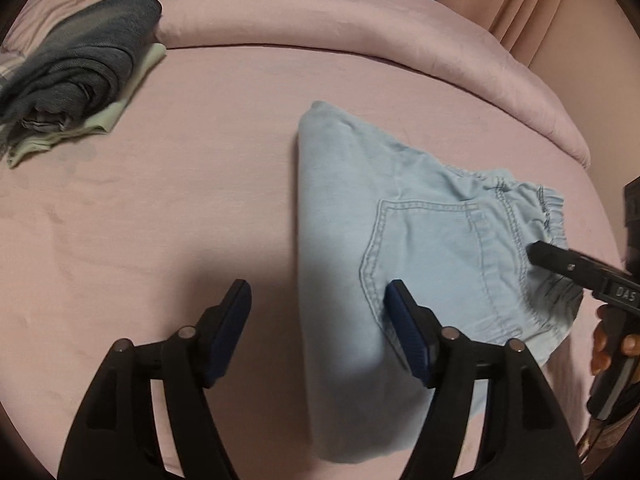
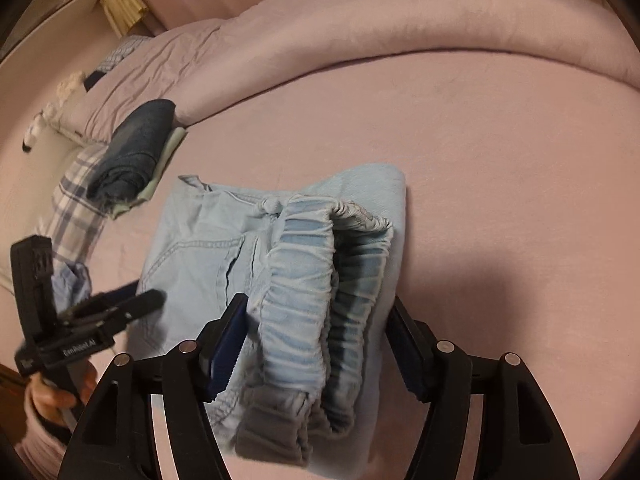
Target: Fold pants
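Light blue pants (image 1: 404,240) lie folded on the pink bed, back pocket up, elastic waistband at the right. In the right wrist view the pants (image 2: 200,248) lie with the bunched waistband nearest the camera. My left gripper (image 1: 318,320) is open above the folded pants' left edge, one finger over the sheet, one over the pocket. It also shows in the right wrist view (image 2: 132,304). My right gripper (image 2: 316,344) is open, its fingers on either side of the waistband. One right finger (image 1: 560,260) shows in the left wrist view over the waistband.
A stack of folded dark denim (image 1: 76,76) on a pale green garment lies at the far left, also in the right wrist view (image 2: 132,160). A rolled pink duvet (image 1: 360,28) runs along the back. A plaid cloth (image 2: 76,208) lies at the left.
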### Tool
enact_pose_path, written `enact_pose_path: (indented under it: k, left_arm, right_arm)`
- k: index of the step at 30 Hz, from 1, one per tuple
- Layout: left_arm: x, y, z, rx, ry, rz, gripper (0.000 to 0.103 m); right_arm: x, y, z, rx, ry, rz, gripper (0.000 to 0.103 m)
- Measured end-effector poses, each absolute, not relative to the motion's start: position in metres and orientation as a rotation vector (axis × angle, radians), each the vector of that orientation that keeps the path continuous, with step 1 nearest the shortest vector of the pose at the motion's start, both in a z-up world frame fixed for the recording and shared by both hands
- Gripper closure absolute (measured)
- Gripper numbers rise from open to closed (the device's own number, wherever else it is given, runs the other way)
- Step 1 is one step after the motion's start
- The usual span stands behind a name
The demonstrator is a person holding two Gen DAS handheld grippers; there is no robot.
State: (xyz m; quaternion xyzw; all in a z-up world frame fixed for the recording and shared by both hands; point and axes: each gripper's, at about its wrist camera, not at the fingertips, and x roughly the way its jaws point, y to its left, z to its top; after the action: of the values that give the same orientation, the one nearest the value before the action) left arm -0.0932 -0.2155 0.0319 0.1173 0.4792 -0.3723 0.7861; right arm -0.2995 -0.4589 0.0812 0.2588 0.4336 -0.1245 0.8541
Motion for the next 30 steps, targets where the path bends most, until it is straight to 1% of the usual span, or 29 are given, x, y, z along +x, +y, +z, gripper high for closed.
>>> enact_pose_path:
  k: [7, 12, 14, 15, 26, 30]
  left_arm:
    - [-0.093, -0.226, 0.023, 0.292, 1.027, -0.769, 0.028]
    - [-0.09, -0.226, 0.019, 0.308, 1.033, -0.752, 0.022]
    - [-0.089, -0.225, 0.018, 0.304, 1.039, -0.747, 0.021]
    - [-0.09, -0.224, 0.018, 0.303, 1.041, -0.747, 0.02]
    - [-0.099, -0.214, 0.029, 0.335, 0.997, -0.721, 0.02]
    - [-0.099, -0.21, 0.025, 0.335, 0.997, -0.715, 0.02]
  right_arm:
    - [-0.299, -0.454, 0.083, 0.454, 0.928, -0.315, 0.034]
    - [-0.294, -0.456, 0.079, 0.438, 0.943, -0.319, 0.034]
    - [-0.294, -0.458, 0.077, 0.443, 0.95, -0.325, 0.03]
    - [-0.294, -0.459, 0.076, 0.452, 0.951, -0.325, 0.029]
    - [-0.302, -0.452, 0.091, 0.424, 0.931, -0.329, 0.029]
    - [-0.306, -0.453, 0.084, 0.409, 0.96, -0.349, 0.029]
